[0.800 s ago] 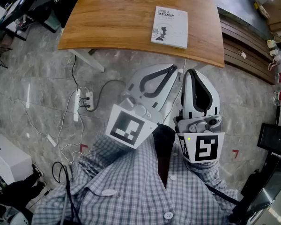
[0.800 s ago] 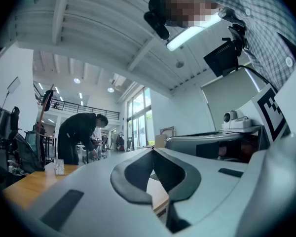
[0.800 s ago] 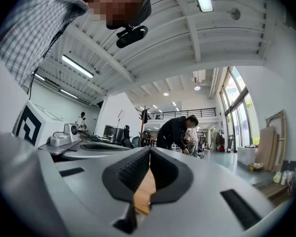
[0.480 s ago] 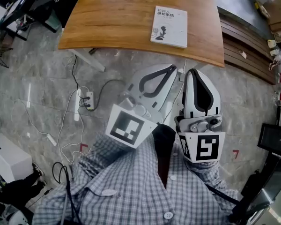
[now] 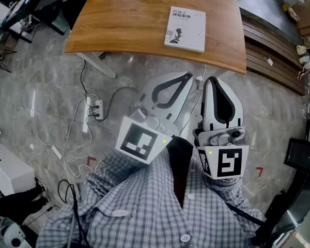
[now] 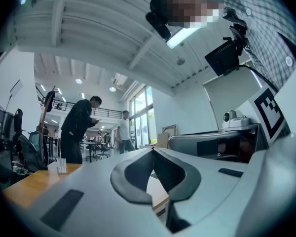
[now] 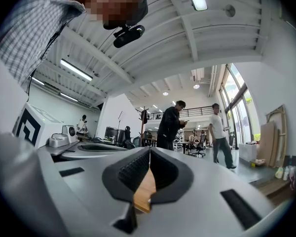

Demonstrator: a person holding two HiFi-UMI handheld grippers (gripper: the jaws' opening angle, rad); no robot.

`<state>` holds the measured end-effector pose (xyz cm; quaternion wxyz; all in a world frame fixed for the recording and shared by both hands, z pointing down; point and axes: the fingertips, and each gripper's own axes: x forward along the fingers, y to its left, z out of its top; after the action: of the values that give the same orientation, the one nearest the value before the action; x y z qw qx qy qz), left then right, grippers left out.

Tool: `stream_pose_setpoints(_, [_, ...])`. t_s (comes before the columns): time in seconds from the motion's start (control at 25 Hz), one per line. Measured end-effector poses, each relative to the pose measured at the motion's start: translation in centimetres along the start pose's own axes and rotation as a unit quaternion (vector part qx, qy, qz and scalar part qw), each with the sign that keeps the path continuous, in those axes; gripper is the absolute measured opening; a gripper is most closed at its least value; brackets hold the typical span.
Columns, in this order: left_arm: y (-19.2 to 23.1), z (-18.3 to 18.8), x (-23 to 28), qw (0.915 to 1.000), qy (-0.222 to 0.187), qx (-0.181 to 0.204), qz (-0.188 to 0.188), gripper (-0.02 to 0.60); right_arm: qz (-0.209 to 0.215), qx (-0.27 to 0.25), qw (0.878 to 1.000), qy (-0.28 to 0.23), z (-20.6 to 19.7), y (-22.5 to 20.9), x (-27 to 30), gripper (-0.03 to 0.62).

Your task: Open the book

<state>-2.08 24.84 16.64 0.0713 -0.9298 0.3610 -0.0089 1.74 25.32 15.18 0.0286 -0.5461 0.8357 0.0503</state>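
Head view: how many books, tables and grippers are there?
book: 1
table: 1
grippers: 2, the left gripper and the right gripper
Total: 4

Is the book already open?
No, the book lies shut on the wooden table, its cover facing up.

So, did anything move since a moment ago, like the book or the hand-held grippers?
Nothing visibly changed. The book lies closed on the wooden table, just where it was. The left hand-held gripper and the right hand-held gripper stay shut and empty, close to the person's shirt and short of the table.
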Motion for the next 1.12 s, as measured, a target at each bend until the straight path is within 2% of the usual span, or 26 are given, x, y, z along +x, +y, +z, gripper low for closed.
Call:
stream_pose_setpoints(0.16, [-0.3, 0.4, 0.3, 0.9997, -0.011, -0.014, 0.018, 0.009, 0.007, -0.004, 1.0, -0.002, 0.2, -0.5, -0.7, 0.023])
stream_pose_setpoints(0.56, [-1.1, 1.4, 0.8, 0.9979, -0.025, -0.018, 0.057, 0.009, 0.018, -0.005, 1.0, -0.01, 0.6, -2.3, -2.2, 0.022])
stream_pose_setpoints(0.8, [-2.3, 0.8, 0.2, 0.9973, -0.023, -0.02, 0.066, 0.009, 0.011, -0.001, 1.0, -0.011, -0.1, -3.1, -3.8, 0.021])
stream_pose_setpoints(1.12, [-0.5, 0.2, 1.1, 0.9969, -0.025, -0.022, 0.071, 0.009, 0.006, -0.008, 1.0, -0.006, -0.7, -3.8, -2.5, 0.021])
